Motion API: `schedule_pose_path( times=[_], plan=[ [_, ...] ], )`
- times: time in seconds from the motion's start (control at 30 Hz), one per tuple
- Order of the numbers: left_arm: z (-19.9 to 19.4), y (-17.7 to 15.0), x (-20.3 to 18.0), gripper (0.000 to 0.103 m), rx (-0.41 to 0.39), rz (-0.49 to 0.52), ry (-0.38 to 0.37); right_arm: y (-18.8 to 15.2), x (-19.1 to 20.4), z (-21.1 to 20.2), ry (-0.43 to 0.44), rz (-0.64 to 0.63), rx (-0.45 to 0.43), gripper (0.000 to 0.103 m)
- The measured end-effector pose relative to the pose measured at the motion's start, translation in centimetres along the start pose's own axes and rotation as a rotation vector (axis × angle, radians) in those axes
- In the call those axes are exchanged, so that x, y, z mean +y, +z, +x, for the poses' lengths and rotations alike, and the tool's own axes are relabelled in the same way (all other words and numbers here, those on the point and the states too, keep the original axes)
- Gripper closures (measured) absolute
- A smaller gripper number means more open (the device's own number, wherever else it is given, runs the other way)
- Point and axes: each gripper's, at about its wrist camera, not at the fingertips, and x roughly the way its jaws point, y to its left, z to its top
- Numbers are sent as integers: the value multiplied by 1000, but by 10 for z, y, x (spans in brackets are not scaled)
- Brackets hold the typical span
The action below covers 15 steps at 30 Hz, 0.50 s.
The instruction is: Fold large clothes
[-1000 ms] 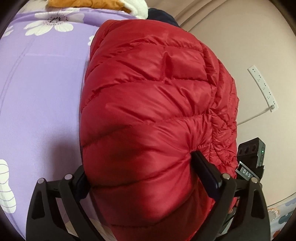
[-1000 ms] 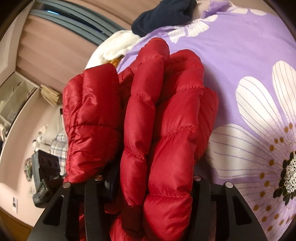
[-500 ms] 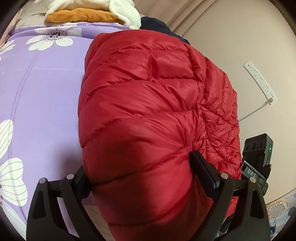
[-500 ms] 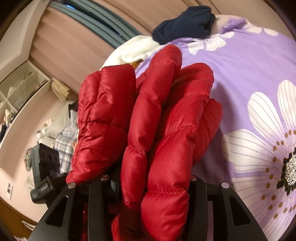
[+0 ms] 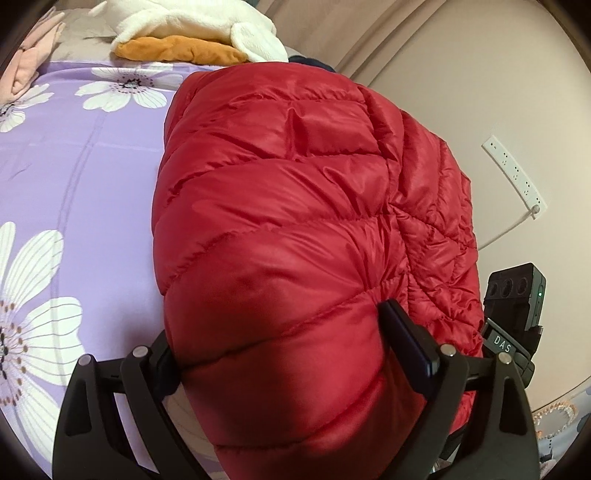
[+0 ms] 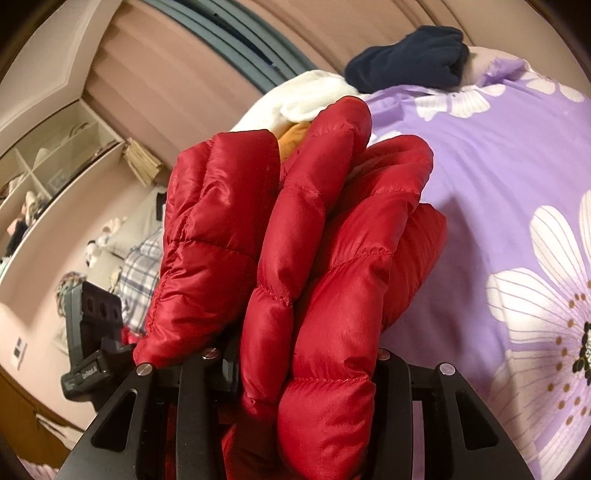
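A red quilted puffer jacket [image 5: 295,203] is bunched up above a purple bedspread with white flowers [image 5: 74,166]. My left gripper [image 5: 279,325] is shut on a thick fold of it, and the padding bulges out between the two black fingers. In the right wrist view several folded layers of the jacket [image 6: 314,240] stand up between the fingers of my right gripper [image 6: 306,354]. Its jaws are closing, with the pads pressing on the bundle. The bedspread [image 6: 498,166] lies to the right of it. The fingertips are mostly buried in fabric.
A white fleece [image 5: 192,22] over an orange garment [image 5: 177,50] and a pink garment [image 5: 26,62] lie at the bed's far end, with a navy garment [image 6: 406,55] nearby. A power strip [image 5: 513,171] hangs on the wall. Shelves [image 6: 48,147] stand at left.
Both grippers have risen with the jacket still in them. The left view now takes in more of the far pile of clothes. The right view has rolled, and its fingers squeeze the bundle tighter.
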Motion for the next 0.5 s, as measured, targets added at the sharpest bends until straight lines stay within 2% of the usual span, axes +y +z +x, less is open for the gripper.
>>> schedule_pose_path(
  times=[0.5],
  plan=[
    [-10,1,2,9,-69,-35,26,15,25,24,45,-79,40,60]
  ],
)
